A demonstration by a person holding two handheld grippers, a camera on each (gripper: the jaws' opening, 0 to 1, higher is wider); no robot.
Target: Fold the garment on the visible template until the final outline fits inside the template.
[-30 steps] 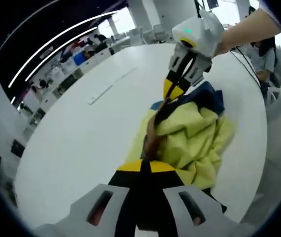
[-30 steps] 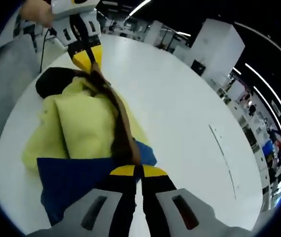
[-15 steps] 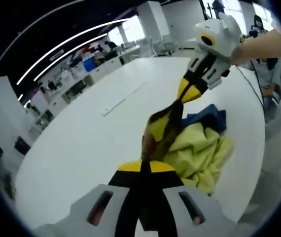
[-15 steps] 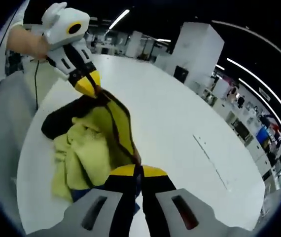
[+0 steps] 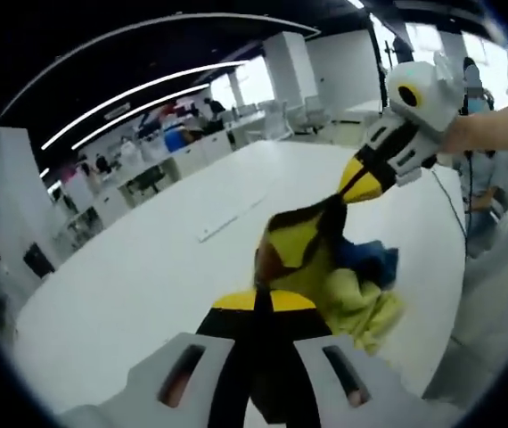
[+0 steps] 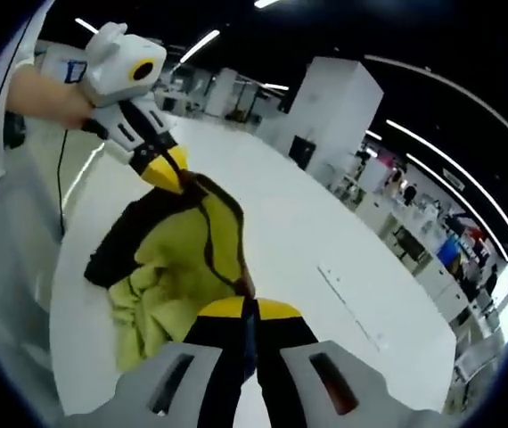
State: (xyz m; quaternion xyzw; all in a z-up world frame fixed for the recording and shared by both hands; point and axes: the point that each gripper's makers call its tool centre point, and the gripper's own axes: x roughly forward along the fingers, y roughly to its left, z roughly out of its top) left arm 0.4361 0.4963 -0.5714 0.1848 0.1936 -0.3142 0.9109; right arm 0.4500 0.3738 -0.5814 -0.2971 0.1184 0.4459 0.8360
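Both grippers have the garment (image 5: 312, 259) pinched along one dark-trimmed edge and hold it above the white bench (image 5: 138, 267), so the step in hand looks like spreading it before any fold. The left gripper (image 5: 256, 303) has its jaws closed on the near end of that edge; the right gripper (image 6: 242, 308) has its jaws closed on the other end, and each shows in the other's view, up and far. To do this well, I judge the two ends should be drawn apart until the edge runs taut and straight, then lowered together so the hanging cloth lays flat instead of bunching. No template outline is clear on the bench, so where to set it down cannot be told; a thin pale strip (image 6: 352, 303) lies further off.

The garment is soft and limp: a yellow body, dark brown or black trim, a blue panel underneath. Its lower folds crumple loosely near the bench's edge. The bench is smooth, matt and round-edged.
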